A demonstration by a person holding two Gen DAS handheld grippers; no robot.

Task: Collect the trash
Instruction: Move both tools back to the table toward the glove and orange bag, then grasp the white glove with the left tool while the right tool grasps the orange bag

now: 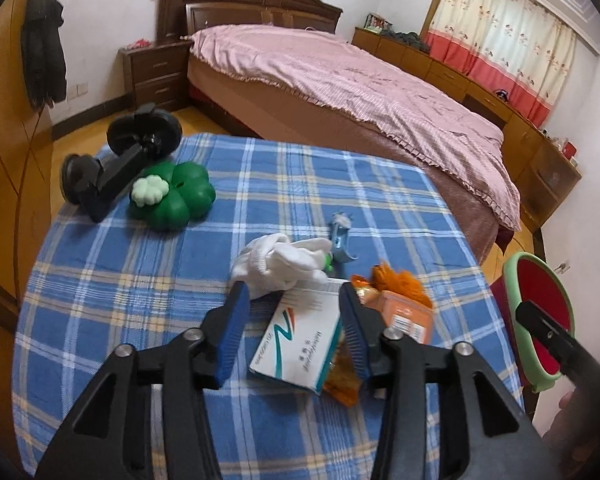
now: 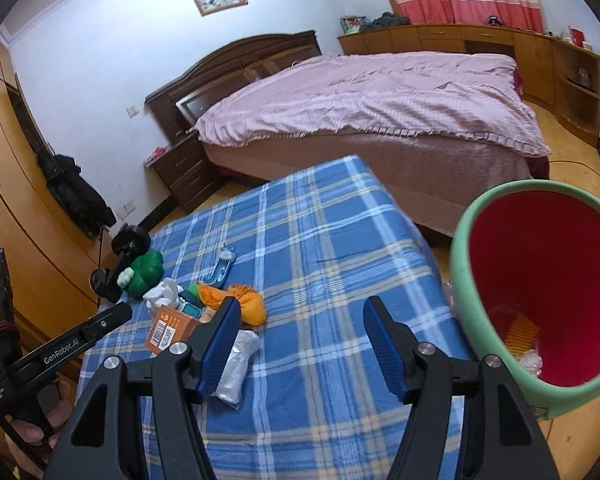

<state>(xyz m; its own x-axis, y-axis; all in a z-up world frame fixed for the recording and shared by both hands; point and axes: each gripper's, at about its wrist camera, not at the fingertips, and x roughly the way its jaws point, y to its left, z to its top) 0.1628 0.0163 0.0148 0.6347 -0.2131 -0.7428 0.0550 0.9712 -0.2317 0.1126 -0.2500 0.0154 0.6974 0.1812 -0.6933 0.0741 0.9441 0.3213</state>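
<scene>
My left gripper (image 1: 292, 328) is open, its fingers either side of a white carton (image 1: 300, 340) with a teal and red logo on the blue plaid table (image 1: 140, 288). Around the carton lie a crumpled white tissue (image 1: 284, 264), an orange box (image 1: 410, 314), an orange wrapper (image 1: 396, 280) and a blue-grey blister pack (image 1: 342, 240). My right gripper (image 2: 300, 340) is open and empty above the table, next to a clear plastic wrapper (image 2: 238, 364). The green bin (image 2: 464, 280) with a red inside stands at the table's right edge and holds some scraps.
A green clover-shaped toy (image 1: 172, 196) and a black suction-cup mount (image 1: 120, 160) sit at the table's far left. A bed with a pink cover (image 1: 360, 92) lies beyond the table. Wooden wardrobes line the left wall.
</scene>
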